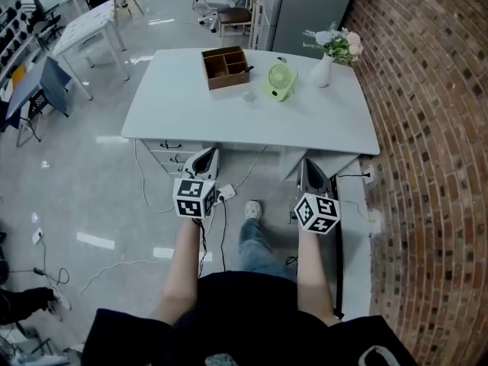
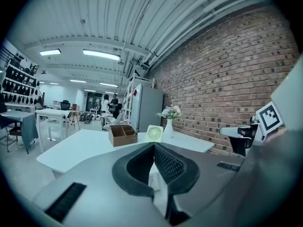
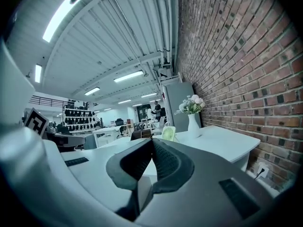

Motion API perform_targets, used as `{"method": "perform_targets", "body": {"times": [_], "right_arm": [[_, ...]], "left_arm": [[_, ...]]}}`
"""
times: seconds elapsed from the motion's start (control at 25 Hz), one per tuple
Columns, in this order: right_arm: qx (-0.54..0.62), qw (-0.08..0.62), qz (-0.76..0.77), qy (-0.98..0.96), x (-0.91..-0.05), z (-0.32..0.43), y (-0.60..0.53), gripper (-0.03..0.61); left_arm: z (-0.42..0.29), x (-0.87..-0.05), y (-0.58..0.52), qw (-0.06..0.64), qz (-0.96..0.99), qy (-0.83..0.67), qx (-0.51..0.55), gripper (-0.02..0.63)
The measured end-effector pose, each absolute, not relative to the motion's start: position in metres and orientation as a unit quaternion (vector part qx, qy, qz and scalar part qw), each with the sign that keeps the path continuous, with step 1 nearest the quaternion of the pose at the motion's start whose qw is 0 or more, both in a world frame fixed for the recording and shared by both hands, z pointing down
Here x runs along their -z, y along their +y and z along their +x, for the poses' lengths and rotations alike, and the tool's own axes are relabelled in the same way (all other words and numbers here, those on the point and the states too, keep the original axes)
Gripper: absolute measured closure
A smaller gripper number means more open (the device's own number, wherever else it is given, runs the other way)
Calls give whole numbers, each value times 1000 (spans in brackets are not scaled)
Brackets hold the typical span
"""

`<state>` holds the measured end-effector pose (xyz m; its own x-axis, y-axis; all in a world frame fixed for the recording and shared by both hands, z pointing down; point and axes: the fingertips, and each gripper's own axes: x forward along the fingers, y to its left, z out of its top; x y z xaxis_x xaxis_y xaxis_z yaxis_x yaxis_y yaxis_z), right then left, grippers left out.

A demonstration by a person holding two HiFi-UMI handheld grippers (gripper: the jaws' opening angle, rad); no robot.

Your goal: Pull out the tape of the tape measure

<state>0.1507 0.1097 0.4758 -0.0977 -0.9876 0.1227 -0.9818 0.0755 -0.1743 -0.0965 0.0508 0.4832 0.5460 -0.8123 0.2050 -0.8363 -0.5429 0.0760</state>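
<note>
Both grippers hang short of the desk's [image 1: 191, 117] near edge, over open floor [image 1: 99, 204]. The left gripper [image 1: 206, 153] and the right gripper [image 1: 309, 163] each have their jaws pressed together with nothing between. The brick wall [image 1: 431, 90] runs close along the desk's right end; the left side is open room. Toward the far edge stand a wooden box [image 1: 226, 67], a green fan [image 1: 280, 81] and a vase [image 1: 322, 72]. A small pale round thing [image 1: 249, 96] lies just in front of the box, too small to tell whether it is the tape measure.
</note>
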Motion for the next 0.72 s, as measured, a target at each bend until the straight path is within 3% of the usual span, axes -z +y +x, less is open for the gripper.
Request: {"method": "perform_targets", "body": {"times": [0.72], "right_arm": [[109, -40, -585, 803, -474, 173, -193, 575]], "left_arm": [[-34, -491, -215, 100, 849, -512, -87, 592]]}}
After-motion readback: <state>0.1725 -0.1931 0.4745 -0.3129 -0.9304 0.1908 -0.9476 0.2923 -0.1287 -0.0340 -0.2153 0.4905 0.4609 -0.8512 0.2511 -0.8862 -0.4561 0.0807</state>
